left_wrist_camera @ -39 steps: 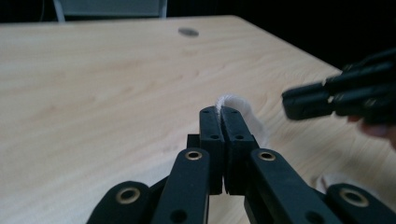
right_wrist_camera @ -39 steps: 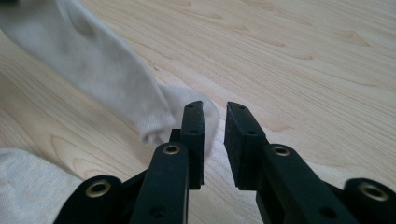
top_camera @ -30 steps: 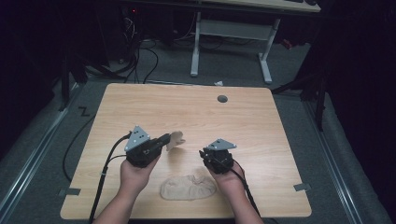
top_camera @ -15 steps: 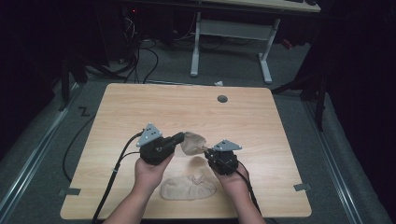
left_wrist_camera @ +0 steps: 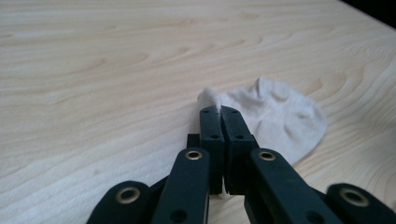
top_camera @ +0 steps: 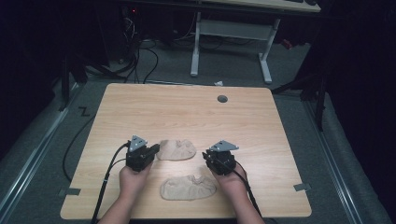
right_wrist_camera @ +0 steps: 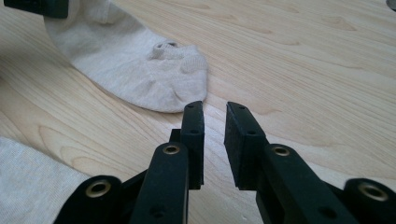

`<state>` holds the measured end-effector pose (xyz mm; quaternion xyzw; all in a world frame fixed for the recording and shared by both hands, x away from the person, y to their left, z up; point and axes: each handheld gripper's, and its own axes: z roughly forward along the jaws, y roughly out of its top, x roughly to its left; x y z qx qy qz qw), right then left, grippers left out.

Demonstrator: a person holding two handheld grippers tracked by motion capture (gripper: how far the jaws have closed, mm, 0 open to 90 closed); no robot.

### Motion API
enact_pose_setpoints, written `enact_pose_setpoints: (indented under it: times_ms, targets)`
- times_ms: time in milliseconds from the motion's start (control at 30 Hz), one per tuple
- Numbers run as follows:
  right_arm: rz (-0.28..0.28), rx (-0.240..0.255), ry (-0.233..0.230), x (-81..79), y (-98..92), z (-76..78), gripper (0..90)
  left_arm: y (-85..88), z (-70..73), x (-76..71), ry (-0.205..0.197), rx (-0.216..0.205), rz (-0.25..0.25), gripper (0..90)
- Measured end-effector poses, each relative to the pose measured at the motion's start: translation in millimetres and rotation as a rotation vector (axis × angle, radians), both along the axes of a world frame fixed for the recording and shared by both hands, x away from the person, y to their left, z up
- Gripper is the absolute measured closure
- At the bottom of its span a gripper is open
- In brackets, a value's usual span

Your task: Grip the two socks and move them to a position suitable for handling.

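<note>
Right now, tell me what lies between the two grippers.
In the high view, the far sock spans most of the gap, pinched by the left gripper; bare table before the right gripper.

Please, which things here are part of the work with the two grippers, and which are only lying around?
In the work:
- far sock, an end pinched in the left gripper
- near sock, flat on the table
- right gripper, open, holding nothing, close to the far sock's other end

Only around:
- grey round cap in the tabletop
- white desk frame behind
- cables on the floor
</note>
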<state>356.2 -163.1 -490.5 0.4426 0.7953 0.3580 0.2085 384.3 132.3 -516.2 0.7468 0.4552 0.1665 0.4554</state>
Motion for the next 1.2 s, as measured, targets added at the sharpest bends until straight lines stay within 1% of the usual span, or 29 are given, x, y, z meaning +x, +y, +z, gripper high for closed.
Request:
enact_pose_setpoints:
  times_ms: [33,67,133,167,233,267,400,433,467,500,567,600,667,700,733,767,800,833,933,1000,1133,1167,1200]
  targets:
    - [0.0,0.0,0.0,0.0,0.0,0.0,78.3,0.0,0.0,0.0,0.0,0.0,0.0,88.5]
    - [0.002,0.0,0.005,1.6,1.3,-1.5,78.3,0.2,-2.3,-2.0,0.002,0.017,-0.008,88.4]
    - [0.005,-0.003,0.005,3.0,2.0,-2.5,78.2,0.2,-3.4,-2.9,0.004,0.021,-0.01,88.3]
    - [0.005,-0.004,0.013,5.8,4.4,-4.4,78.0,0.9,-4.9,-4.6,0.007,0.032,-0.012,88.2]
    - [0.009,-0.006,0.013,7.7,5.6,-5.4,78.0,1.4,-5.5,-5.3,0.007,0.036,-0.014,88.1]
    - [0.01,-0.007,0.023,11.2,8.7,-6.9,77.7,2.7,-6.4,-6.4,0.007,0.045,-0.014,88.1]
    - [0.016,-0.006,0.025,17.5,12.7,-9.0,77.1,4.6,-7.2,-7.8,0.003,0.061,-0.012,88.0]
    - [0.019,0.001,0.03,22.8,14.3,-11.8,76.4,5.7,-7.6,-8.4,0.003,0.066,-0.013,88.0]
    - [0.019,0.001,0.03,22.8,14.3,-11.8,76.4,5.7,-7.6,-8.4,0.003,0.066,-0.013,88.0]
    - [0.017,0.021,0.045,28.8,16.0,-16.0,75.0,6.1,-7.8,-8.6,0.005,0.069,-0.014,88.0]
    - [0.016,0.025,0.05,31.8,16.8,-17.9,74.0,6.9,-8.7,-8.6,0.006,0.074,-0.014,88.0]
    - [0.011,0.041,0.058,37.2,19.3,-20.3,71.7,7.4,-9.2,-8.5,0.008,0.073,-0.015,87.9]
    - [0.014,0.046,0.06,43.3,21.7,-22.4,69.5,8.3,-10.3,-8.1,0.005,0.082,-0.012,87.9]
    - [0.014,0.046,0.06,43.3,21.7,-22.4,69.5,8.7,-10.7,-7.6,0.007,0.083,-0.012,87.9]
    - [0.01,0.059,0.064,46.0,22.7,-23.9,69.1,9.0,-10.6,-7.4,0.006,0.083,-0.011,87.9]
    - [0.008,0.063,0.082,50.7,23.8,-28.0,68.7,9.1,-10.5,-7.5,0.004,0.084,-0.01,87.9]
    - [0.006,0.066,0.09,52.9,24.6,-31.0,68.0,9.1,-10.7,-7.4,0.003,0.085,-0.011,87.9]
    - [0.005,0.059,0.098,54.3,24.7,-33.6,67.8,9.1,-10.7,-7.4,0.003,0.085,-0.011,87.9]
    - [-0.001,0.06,0.109,56.2,24.4,-37.7,66.8,8.7,-11.3,-7.5,0.002,0.092,-0.014,87.8]
    - [-0.002,0.065,0.111,56.7,23.9,-37.8,66.8,8.2,-11.7,-7.4,0.0,0.09,-0.013,87.8]
    - [0.001,0.059,0.109,57.0,23.6,-37.6,67.1,8.3,-10.9,-7.6,0.0,0.097,-0.015,87.8]
    - [0.0,0.058,0.108,57.0,23.8,-37.6,66.5,7.8,-11.0,-7.6,-0.003,0.093,-0.012,87.8]
    - [0.002,0.058,0.095,56.7,24.2,-37.0,66.3,7.7,-10.8,-7.8,-0.004,0.093,-0.013,87.8]
